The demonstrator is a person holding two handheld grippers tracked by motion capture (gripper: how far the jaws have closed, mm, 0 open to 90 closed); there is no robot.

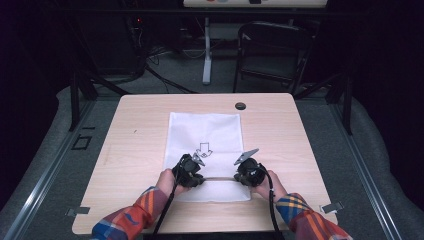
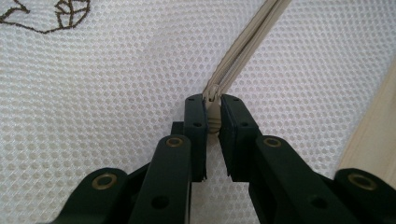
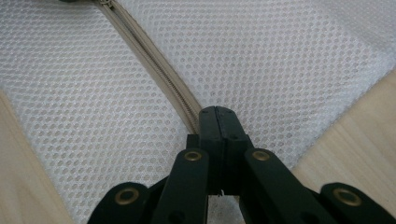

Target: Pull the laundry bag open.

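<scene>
A white mesh bag (image 1: 205, 132) lies flat on the wooden table (image 1: 135, 135), with a beige zipper (image 1: 220, 177) running across its near end. My left gripper (image 1: 200, 177) (image 2: 213, 109) is shut on the beige zipper pull (image 2: 214, 120), and the zipper (image 2: 243, 44) runs away from the jaws, which are tilted down onto the mesh (image 2: 116, 93). My right gripper (image 1: 239, 177) (image 3: 215, 114) is shut on the zipper's other end, where the zipper (image 3: 149, 58) disappears between the closed jaws. The two grippers face each other along the zipper line.
A small dark drawing (image 1: 203, 149) is printed on the bag's middle. A black round grommet (image 1: 240, 106) sits near the table's far edge. A dark folding chair (image 1: 272, 50) and a white desk leg (image 1: 207, 50) stand beyond the table.
</scene>
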